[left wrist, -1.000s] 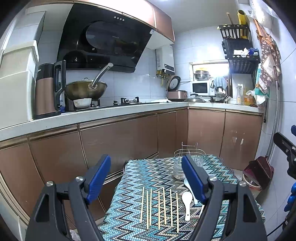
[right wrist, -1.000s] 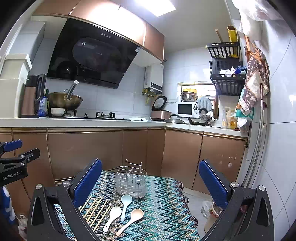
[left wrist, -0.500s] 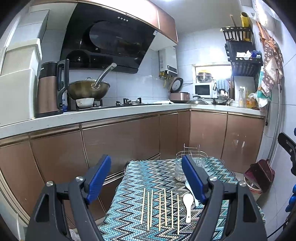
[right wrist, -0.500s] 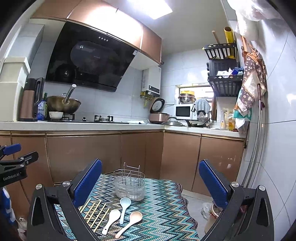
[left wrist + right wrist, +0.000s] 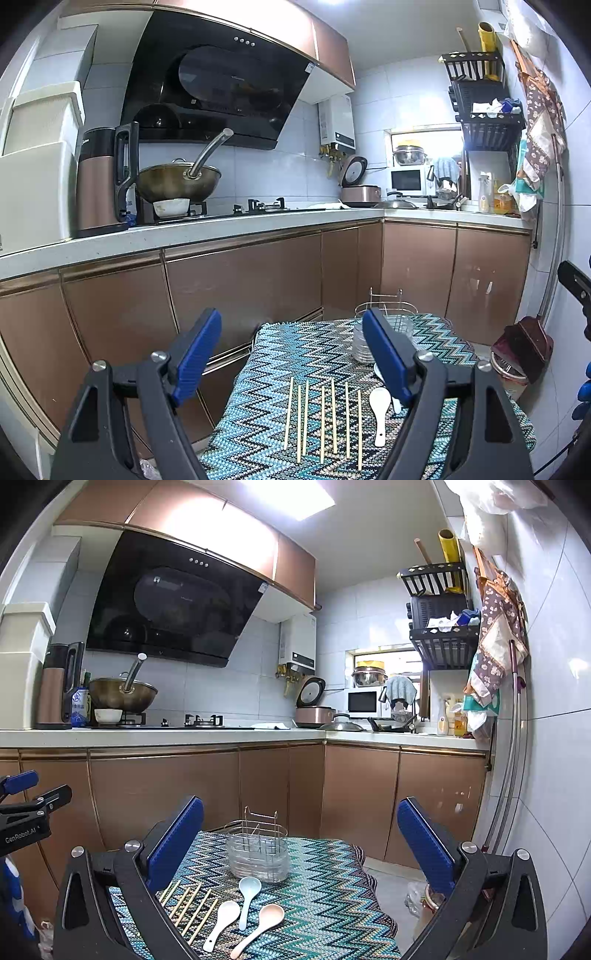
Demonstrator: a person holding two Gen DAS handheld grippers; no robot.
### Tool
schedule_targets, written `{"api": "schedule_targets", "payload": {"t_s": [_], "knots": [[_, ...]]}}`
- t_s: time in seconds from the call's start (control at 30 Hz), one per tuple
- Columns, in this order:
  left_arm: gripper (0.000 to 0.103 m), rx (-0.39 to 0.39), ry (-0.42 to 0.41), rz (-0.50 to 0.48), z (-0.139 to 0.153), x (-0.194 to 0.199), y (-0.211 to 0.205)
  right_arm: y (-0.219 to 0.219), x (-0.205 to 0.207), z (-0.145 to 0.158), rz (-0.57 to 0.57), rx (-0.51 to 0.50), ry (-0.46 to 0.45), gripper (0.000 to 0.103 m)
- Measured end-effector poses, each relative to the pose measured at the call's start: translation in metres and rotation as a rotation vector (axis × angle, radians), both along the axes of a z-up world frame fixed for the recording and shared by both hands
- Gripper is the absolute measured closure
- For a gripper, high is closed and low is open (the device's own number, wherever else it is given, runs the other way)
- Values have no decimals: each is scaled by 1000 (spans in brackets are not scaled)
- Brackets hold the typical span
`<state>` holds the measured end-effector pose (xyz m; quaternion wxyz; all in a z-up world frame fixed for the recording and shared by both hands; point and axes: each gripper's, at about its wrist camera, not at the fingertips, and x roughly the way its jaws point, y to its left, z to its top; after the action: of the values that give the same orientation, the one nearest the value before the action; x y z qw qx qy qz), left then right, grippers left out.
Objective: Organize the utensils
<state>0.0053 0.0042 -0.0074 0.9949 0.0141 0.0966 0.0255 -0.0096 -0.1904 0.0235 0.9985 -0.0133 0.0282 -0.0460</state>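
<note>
A small table covered by a zigzag-patterned cloth (image 5: 325,893) is seen in both wrist views, with copper-coloured kitchen cabinets (image 5: 240,280) behind it. The left gripper (image 5: 291,354) is held above the near edge of the table, its blue-padded jaws spread wide and nothing gripped between them. The right gripper (image 5: 301,843) is likewise held wide open and empty. A wire utensil caddy (image 5: 258,851) with a clear base is stood upright on the cloth. Seven wooden chopsticks (image 5: 323,417) are laid side by side (roughly parallel) at 7 o'clock from the caddy in the right wrist view. Three soup spoons are laid near the caddy at 6 o'clock: a white spoon (image 5: 221,921), a pale blue spoon (image 5: 248,895) and a pink spoon (image 5: 260,925).
</note>
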Motion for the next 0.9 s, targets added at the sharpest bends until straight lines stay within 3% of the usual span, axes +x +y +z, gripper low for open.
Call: {"api": "schedule_targets", "payload": {"t_s": [0.57, 0.9], "knots": [[25, 16, 55, -7, -10, 19, -4, -4, 18, -15, 29, 20, 61, 0], [25, -34, 168, -33, -17, 57, 10, -16, 47, -33, 65, 30, 161, 0]]}}
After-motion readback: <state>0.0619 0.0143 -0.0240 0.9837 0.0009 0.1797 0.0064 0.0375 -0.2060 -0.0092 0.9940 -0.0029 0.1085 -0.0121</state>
